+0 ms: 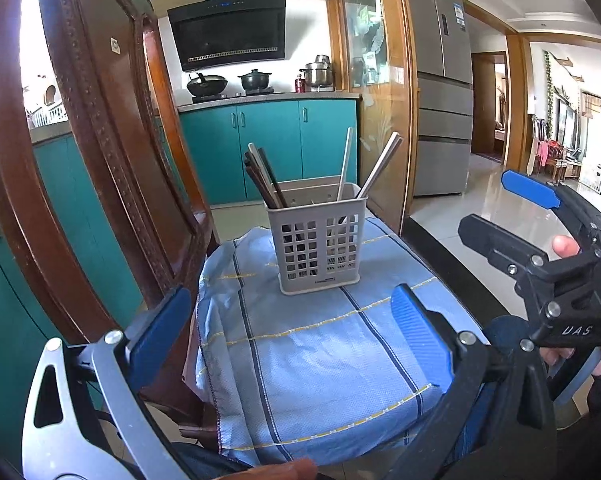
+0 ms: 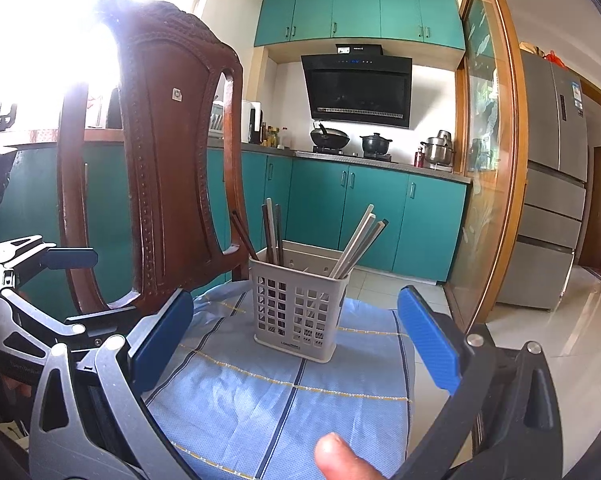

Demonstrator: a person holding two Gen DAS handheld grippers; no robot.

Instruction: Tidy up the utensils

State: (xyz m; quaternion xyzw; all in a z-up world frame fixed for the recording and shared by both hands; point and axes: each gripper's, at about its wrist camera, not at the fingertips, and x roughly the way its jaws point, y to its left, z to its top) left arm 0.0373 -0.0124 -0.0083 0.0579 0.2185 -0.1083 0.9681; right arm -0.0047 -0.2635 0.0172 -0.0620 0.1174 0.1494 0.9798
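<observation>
Grey plastic caddy [image 1: 318, 240] stands upright near the far edge of the blue checked cloth [image 1: 300, 360] that covers the chair seat, with dark chopsticks [image 1: 264, 176] leaning toward its left corner and pale ones [image 1: 380, 164] toward its right. Both my grippers are spread wide and carry nothing: the left gripper [image 1: 292, 340] hangs over the near edge of the cloth, the right gripper [image 2: 294, 340] likewise, each well short of the caddy. I judge the sorting nearly done, so any next reach should come from above and pinch one stick by its top. Through the grid I cannot count the sticks, nor see whether a divider separates them.
</observation>
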